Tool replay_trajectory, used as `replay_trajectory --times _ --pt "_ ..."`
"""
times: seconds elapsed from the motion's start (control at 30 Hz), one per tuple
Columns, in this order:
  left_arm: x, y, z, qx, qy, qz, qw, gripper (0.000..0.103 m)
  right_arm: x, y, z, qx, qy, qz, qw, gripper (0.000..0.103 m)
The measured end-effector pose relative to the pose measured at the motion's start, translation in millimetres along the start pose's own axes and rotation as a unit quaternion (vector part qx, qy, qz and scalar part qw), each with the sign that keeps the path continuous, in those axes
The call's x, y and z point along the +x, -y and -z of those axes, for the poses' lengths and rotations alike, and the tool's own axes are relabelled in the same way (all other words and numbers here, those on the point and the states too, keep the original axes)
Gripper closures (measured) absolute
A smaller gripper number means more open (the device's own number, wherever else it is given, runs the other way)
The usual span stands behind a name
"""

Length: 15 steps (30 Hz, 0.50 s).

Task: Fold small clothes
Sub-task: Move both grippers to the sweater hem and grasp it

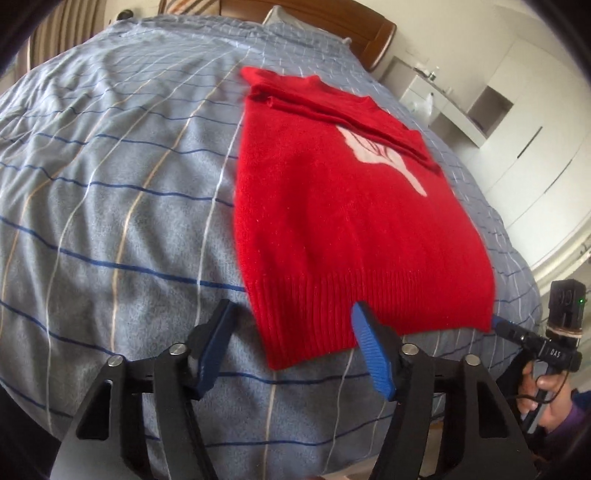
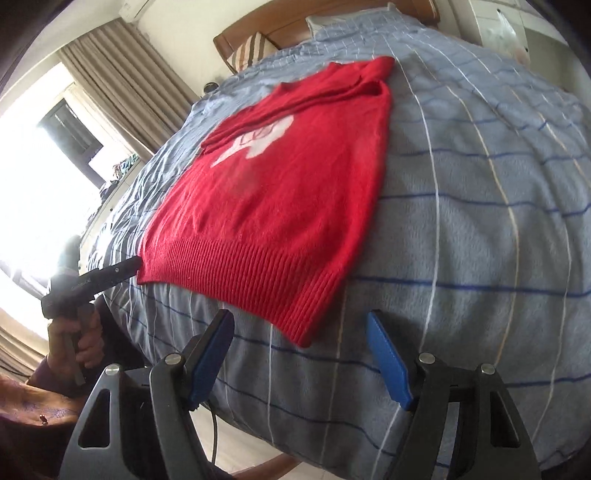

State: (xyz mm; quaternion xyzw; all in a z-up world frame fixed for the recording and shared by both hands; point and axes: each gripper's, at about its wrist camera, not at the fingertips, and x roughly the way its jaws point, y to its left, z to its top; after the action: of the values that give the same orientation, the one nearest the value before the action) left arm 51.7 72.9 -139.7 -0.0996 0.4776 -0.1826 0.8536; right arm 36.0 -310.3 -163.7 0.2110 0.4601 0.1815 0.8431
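Two claws stand wide apart at the near hem of a red sweater (image 1: 347,221) that lies flat on a bed's blue-grey striped duvet (image 1: 110,184), its sleeves folded across the chest over a white motif (image 1: 373,147). Left claw (image 1: 291,325) frames the hem's left corner, one blue finger (image 1: 369,354) overlapping the ribbing. Right claw (image 2: 299,332) brackets the right corner, gripping nothing. Behind the bed stands a wooden headboard (image 1: 354,29).

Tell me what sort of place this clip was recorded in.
Most likely a home bedroom: a bed with a checked blue duvet, a wooden headboard, and curtains beside a bright window.
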Motion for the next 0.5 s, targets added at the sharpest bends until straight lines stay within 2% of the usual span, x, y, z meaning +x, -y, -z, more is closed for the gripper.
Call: replay_trajectory --times 0.03,0.07,0.13,0.17,0.33,0.43,0.5 --pt "1.1 0.8 0.9 -0.001 -0.005 -0.004 1.0000 0.064 4.2 1.9 -0.3 0.014 -0.004 -0.013 1.000 0.036" --pt "2.6 1.0 2.2 -0.006 -0.011 -0.006 0.9999 0.082 8.0 1.7 -1.0 0.018 -0.008 -0.017 1.000 0.044" --pt "3.4 -3.6 4.9 -0.021 -0.020 0.002 0.9996 0.098 13.4 1.0 -0.9 0.011 -0.021 0.006 1.000 0.078" --pt "1.3 -5.9 4.9 -0.027 -0.020 0.007 0.9994 0.099 12.1 2.2 -1.0 0.015 -0.020 0.006 1.000 0.098" --pt "-21.2 -7.2 3.8 -0.054 -0.005 0.040 0.9977 0.101 -13.9 -2.3 -6.7 0.026 0.010 -0.020 0.999 0.098" --pt "-40.5 -4.8 -14.4 -0.065 0.019 0.080 0.9945 0.101 -33.6 -10.8 -22.9 0.023 0.049 -0.037 0.998 0.098" --pt "-47.4 -4.1 -37.7 -0.068 0.037 0.103 0.9916 0.101 -41.4 -18.3 -44.6 0.008 0.076 -0.040 0.996 0.098"
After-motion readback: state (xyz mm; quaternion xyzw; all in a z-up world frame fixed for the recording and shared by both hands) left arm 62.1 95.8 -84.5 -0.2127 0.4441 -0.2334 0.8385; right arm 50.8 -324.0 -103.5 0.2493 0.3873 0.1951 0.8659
